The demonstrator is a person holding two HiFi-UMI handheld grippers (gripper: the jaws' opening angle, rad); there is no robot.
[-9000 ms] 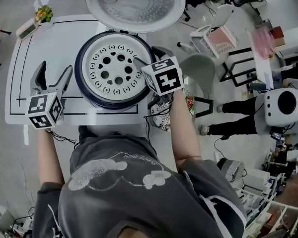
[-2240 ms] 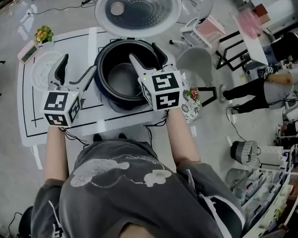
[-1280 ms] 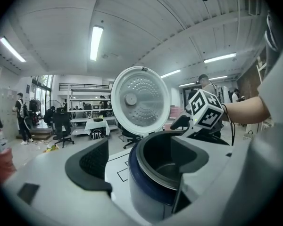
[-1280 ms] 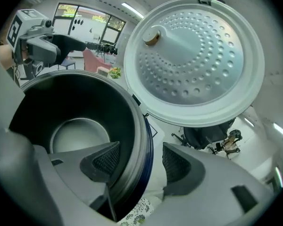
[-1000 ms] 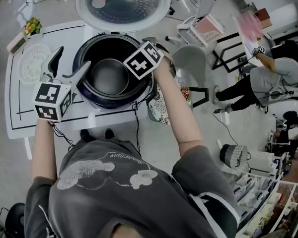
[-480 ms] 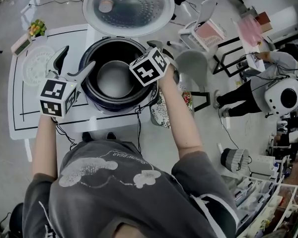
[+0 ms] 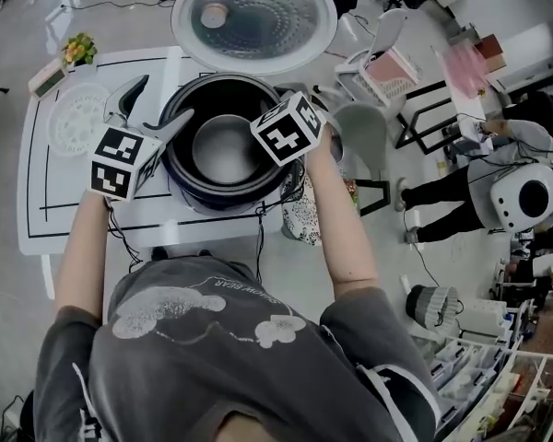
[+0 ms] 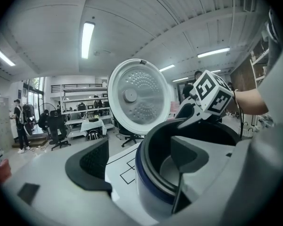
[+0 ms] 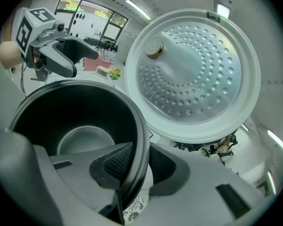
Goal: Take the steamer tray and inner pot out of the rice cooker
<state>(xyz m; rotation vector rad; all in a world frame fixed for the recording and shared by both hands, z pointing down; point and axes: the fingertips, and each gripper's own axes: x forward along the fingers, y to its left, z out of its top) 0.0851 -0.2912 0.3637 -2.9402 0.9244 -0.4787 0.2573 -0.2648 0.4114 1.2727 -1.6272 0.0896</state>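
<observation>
Inner pot [image 7: 223, 150]: inside rice cooker [image 7: 180, 180]. Its rim is pinched between the pads of the right gripper [image 9: 134, 166], whose jaws have just been closing. Left gripper [image 8: 141, 159]: jaws apart, straddling the opposite wall, one inside the pot, one outside. Steamer tray [image 7: 74, 120]: on table [image 7: 37, 201], just outside left gripper. Lid [image 7: 253, 17]: open, beyond both.

In front of you is a white table [image 7: 55, 191] with black lines on it. A little pot of flowers [image 7: 79, 49] sits at its far left corner. To your right is a grey chair [image 7: 361, 127]. Past it is a white basket [image 7: 382, 70] with something pink inside. A person [image 7: 479, 168] stands farther right.
</observation>
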